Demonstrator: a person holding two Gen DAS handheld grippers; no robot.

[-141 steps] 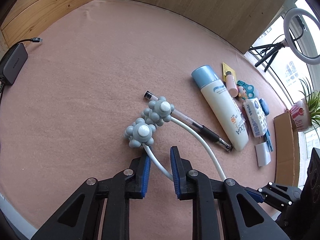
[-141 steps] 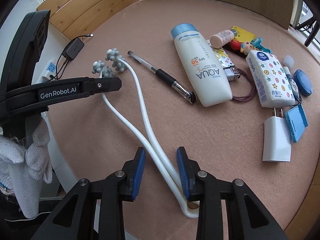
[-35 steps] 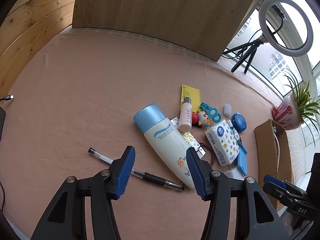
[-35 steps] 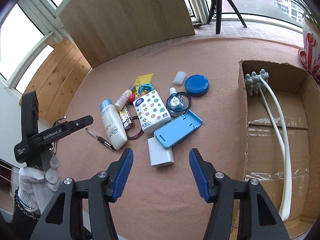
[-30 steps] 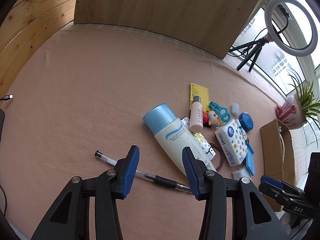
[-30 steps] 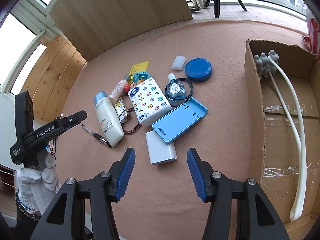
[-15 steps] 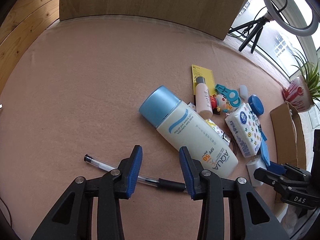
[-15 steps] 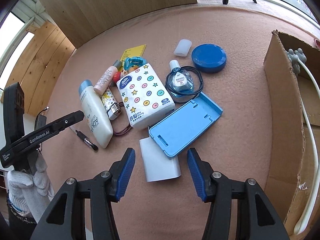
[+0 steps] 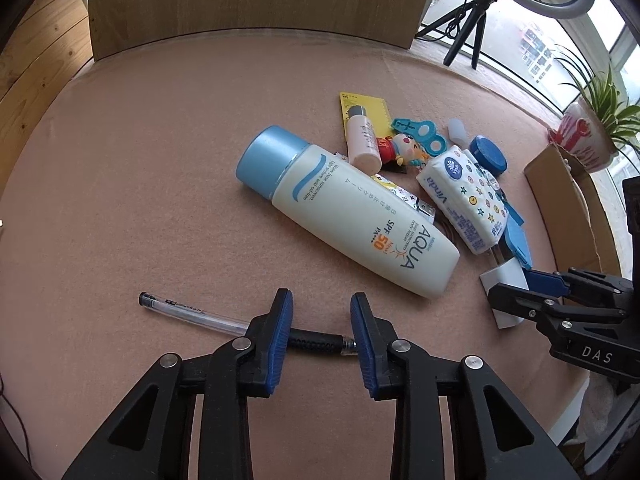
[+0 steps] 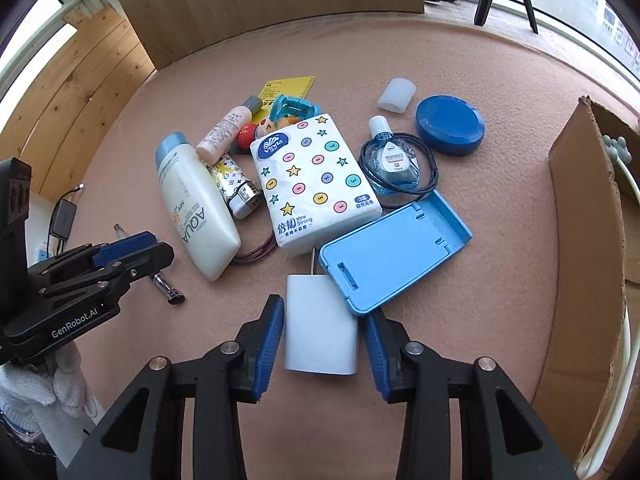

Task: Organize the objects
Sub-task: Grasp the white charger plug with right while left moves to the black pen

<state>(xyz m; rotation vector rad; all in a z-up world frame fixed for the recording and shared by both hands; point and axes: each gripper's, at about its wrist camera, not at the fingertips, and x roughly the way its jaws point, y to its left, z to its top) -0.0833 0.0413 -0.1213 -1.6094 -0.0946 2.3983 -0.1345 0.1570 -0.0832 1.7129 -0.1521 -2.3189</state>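
My left gripper (image 9: 321, 322) is open, its fingers on either side of the black grip of a clear pen (image 9: 208, 315) lying on the pink mat. My right gripper (image 10: 324, 330) is open around a white charger block (image 10: 319, 322), not closed on it. A white AQUA sunscreen bottle (image 9: 344, 216) lies just beyond the pen. The Vinda tissue pack (image 10: 314, 184), a blue plastic case (image 10: 394, 254) and an eye-drop bottle (image 10: 394, 162) lie in the pile. The cardboard box (image 10: 588, 240) at right holds the white massager (image 10: 618, 152).
A small pink bottle (image 10: 228, 130), a lighter (image 10: 240, 194), a blue round lid (image 10: 450, 124), a white cap (image 10: 396, 95), a yellow card (image 10: 288, 84) and a toy figure (image 9: 404, 148) lie in the pile. A plant pot (image 9: 584, 142) stands by the window.
Both grippers dropped closer to the mat. The left closed in over the pen, the right over the white charger. The massager, held 4.7 s ago, now lies in the box.
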